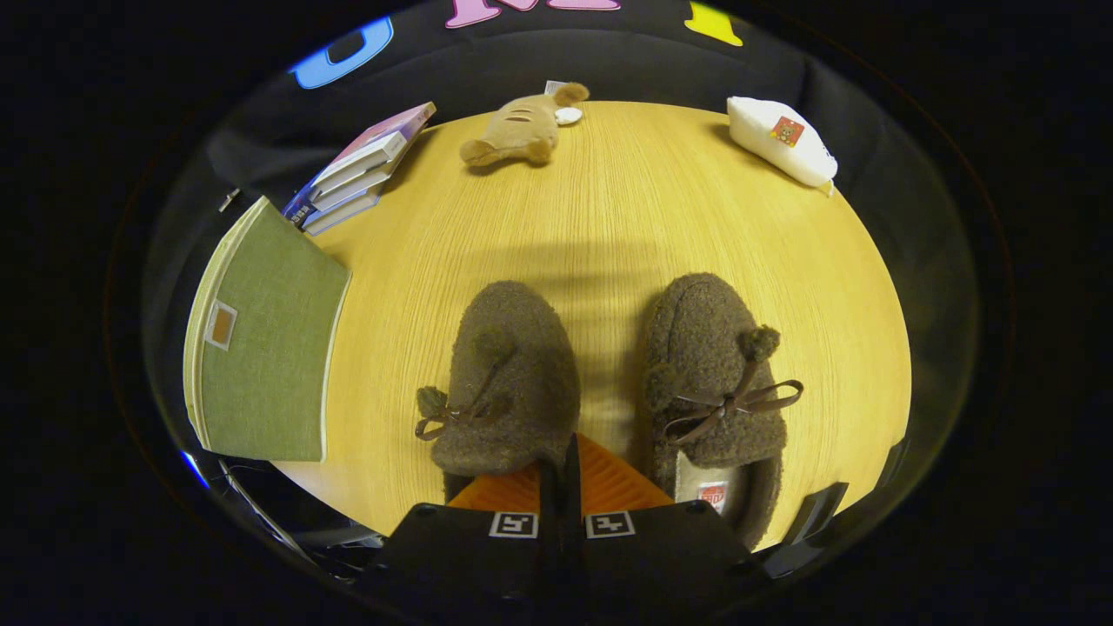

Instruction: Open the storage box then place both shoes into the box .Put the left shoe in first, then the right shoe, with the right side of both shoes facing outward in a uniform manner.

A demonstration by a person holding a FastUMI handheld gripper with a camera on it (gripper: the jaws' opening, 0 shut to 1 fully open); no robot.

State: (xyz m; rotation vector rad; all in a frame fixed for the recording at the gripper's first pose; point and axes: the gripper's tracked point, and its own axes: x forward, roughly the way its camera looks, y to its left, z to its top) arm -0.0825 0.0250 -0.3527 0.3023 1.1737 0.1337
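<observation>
Currently the gripper [562,487] has its fingers pressed together, nothing between them, sitting over the near edge of the table [626,217]. Two fuzzy brown slippers lie side by side just ahead of the fingers, toes pointing to the far edge: left shoe [509,374] and right shoe [713,382], a strip of bare wood between them. Each has a bow lace with pom-poms. The fingertips line up with that gap, overlapping the heel end of the left shoe in view; can't tell if touching. Storage box [265,348], green fabric, lid closed, at the table's left edge. Stack of books [361,169] at the far-left corner. Plush toy [522,129] at the far edge, white pouch [778,139] at the far-right corner.
</observation>
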